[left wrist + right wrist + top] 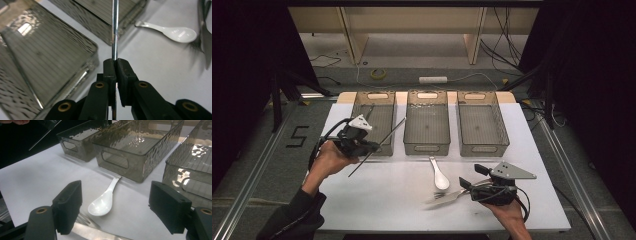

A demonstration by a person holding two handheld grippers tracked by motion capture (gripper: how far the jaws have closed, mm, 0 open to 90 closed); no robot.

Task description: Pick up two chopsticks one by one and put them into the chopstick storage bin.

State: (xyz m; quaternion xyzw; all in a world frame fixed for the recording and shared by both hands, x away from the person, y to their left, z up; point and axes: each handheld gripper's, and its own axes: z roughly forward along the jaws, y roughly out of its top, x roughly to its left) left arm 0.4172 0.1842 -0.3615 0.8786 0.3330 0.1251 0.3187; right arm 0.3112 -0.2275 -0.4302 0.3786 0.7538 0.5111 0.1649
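Clamping 1 thin metal rod, the left gripper hovers near the left bin. Right gripper jaws stand wide above the fork.

White-topped table on grey floor, marked "5". Beyond: pale wooden furniture legs, loose cables, white power strip, possibly a tape roll. Dark surroundings either side.

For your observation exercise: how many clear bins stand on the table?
3, in a row along the table's far side: left bin, middle bin, right bin. None looks hidden.
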